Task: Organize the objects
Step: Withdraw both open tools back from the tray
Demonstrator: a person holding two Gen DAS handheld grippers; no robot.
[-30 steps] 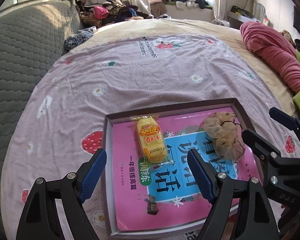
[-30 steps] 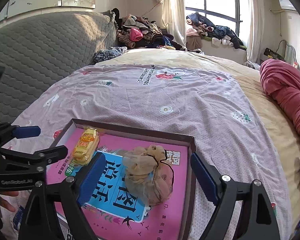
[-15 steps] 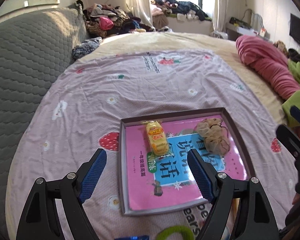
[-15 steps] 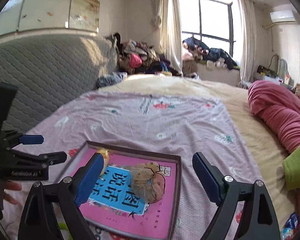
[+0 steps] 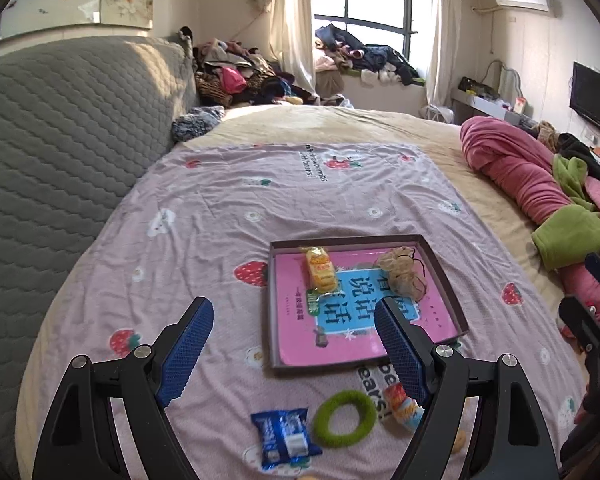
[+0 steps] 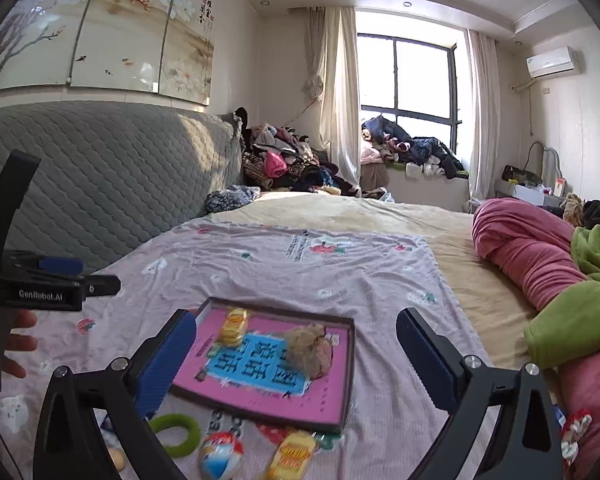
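A shallow dark box (image 5: pixel 448 292) (image 6: pixel 350 360) lies on the bedspread with a pink book (image 5: pixel 340 344) (image 6: pixel 260 380) in it. On the book rest a yellow snack pack (image 5: pixel 320 270) (image 6: pixel 233 326) and a beige mesh scrunchie (image 5: pixel 402 276) (image 6: pixel 310 350). Nearer me lie a blue packet (image 5: pixel 286 438), a green ring (image 5: pixel 348 418) (image 6: pixel 178 434), a round red-and-blue snack (image 5: pixel 400 402) (image 6: pixel 220 454) and another yellow snack (image 6: pixel 292 454). My left gripper (image 5: pixel 296 344) is open above the bedspread, holding nothing. My right gripper (image 6: pixel 296 354) has its jaws opening, with nothing gripped.
A grey quilted headboard (image 5: pixel 60 140) runs along the left. Pink and green bedding (image 5: pixel 540 192) is heaped on the right. Clothes (image 5: pixel 240 76) are piled by the window at the far end. A person's hand (image 6: pixel 18 344) holds the left gripper's body (image 6: pixel 40 288).
Both grippers have pulled back and up from the box, so the loose items on the near bedspread have come into view. The right gripper's jaws have spread wider.
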